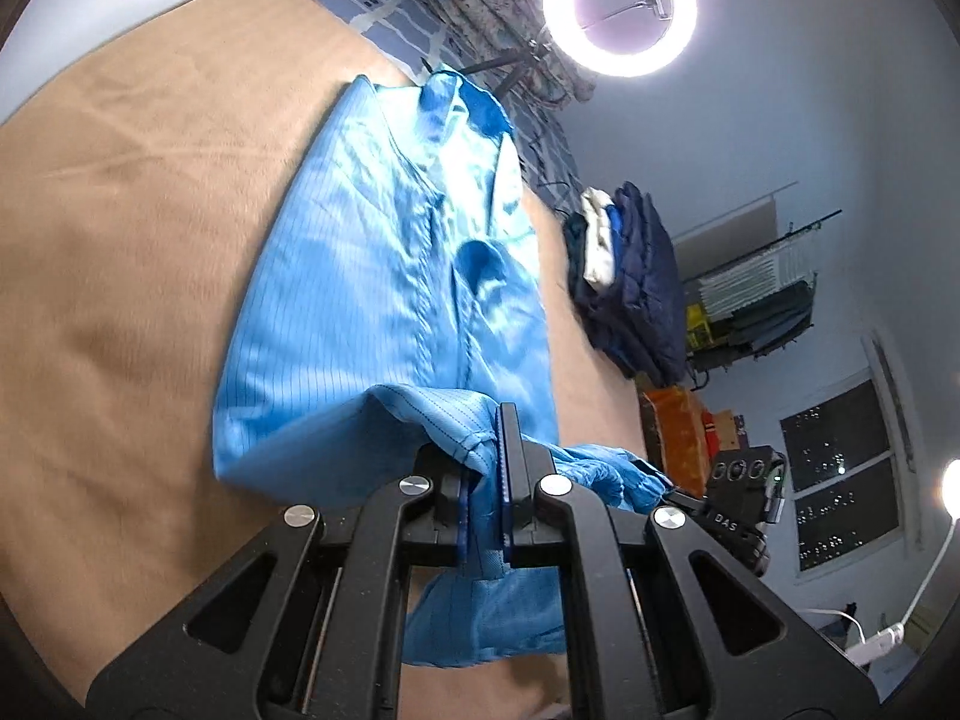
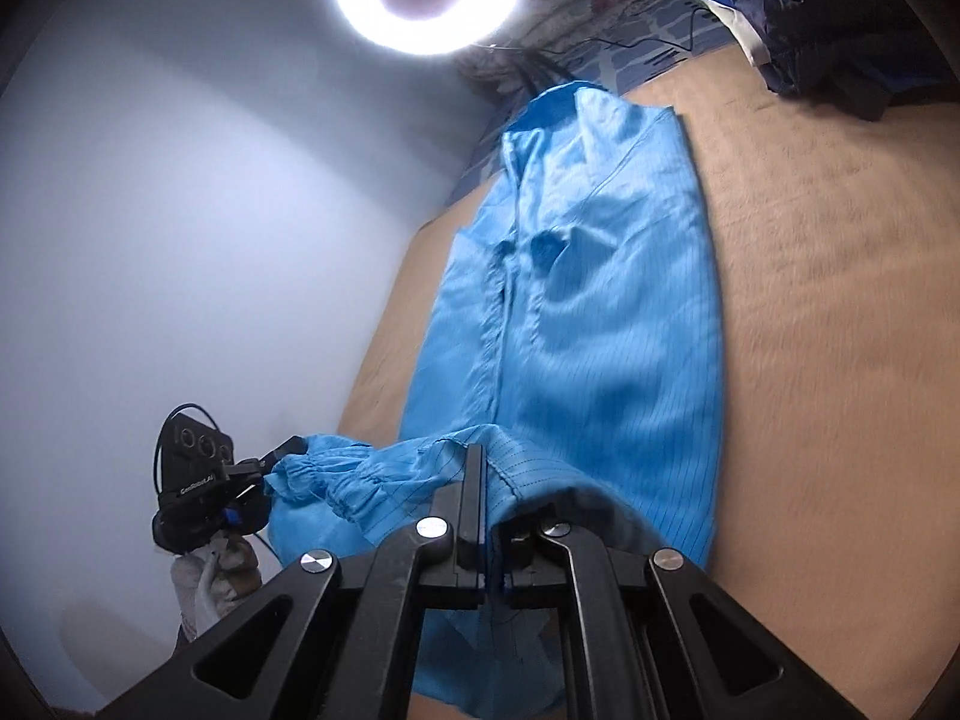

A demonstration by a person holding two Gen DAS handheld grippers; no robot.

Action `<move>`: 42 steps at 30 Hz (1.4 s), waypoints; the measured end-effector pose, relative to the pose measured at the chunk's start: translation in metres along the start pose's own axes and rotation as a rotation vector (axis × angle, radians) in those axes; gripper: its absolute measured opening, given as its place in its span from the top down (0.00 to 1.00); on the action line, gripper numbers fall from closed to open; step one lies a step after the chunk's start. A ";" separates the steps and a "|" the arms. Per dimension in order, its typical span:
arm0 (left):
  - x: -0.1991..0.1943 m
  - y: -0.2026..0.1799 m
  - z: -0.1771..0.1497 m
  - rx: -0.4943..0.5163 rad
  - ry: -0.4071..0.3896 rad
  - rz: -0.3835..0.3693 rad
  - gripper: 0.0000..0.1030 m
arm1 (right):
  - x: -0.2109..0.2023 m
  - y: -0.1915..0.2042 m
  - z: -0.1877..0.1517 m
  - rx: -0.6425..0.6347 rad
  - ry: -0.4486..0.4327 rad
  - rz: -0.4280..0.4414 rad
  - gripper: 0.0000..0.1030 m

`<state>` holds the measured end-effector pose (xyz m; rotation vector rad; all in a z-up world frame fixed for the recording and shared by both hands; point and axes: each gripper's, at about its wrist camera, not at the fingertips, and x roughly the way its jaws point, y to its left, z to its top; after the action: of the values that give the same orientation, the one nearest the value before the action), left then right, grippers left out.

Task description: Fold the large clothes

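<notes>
left gripper clenched on bottom hem of blue garment, fabric pinched between pads, hem lifted off surface. right gripper clenched on same hem, cloth bunched at jaws. gathered cuff hangs between grippers. rest of garment lies lengthwise on tan bed cover, collar at far end. beyond: pile of dark clothes, ring light.

Light-blue pinstriped coat with darker blue collar, tan bedcover, navy clothes pile
</notes>
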<state>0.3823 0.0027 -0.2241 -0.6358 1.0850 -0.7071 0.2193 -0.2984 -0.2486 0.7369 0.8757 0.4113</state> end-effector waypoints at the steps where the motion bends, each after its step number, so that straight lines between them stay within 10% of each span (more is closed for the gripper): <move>1: 0.006 0.002 0.005 -0.001 0.000 0.011 0.96 | 0.002 -0.002 0.004 0.004 -0.002 -0.008 1.00; 18: 0.062 0.050 0.022 -0.086 0.041 0.105 0.95 | 0.054 -0.034 0.024 0.006 0.071 -0.129 0.91; 20: 0.061 0.050 0.023 -0.095 0.050 0.090 0.86 | 0.051 -0.035 0.025 0.014 0.078 -0.118 0.64; 23: 0.053 0.047 0.023 -0.095 0.043 0.075 0.56 | 0.042 -0.032 0.023 0.002 0.092 -0.087 0.59; 42: 0.020 0.045 -0.025 0.005 0.149 0.118 0.46 | 0.031 -0.021 -0.030 -0.138 0.262 -0.073 0.53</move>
<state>0.3739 0.0122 -0.2783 -0.5161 1.2479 -0.6626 0.2140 -0.2817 -0.2932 0.5288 1.1051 0.5061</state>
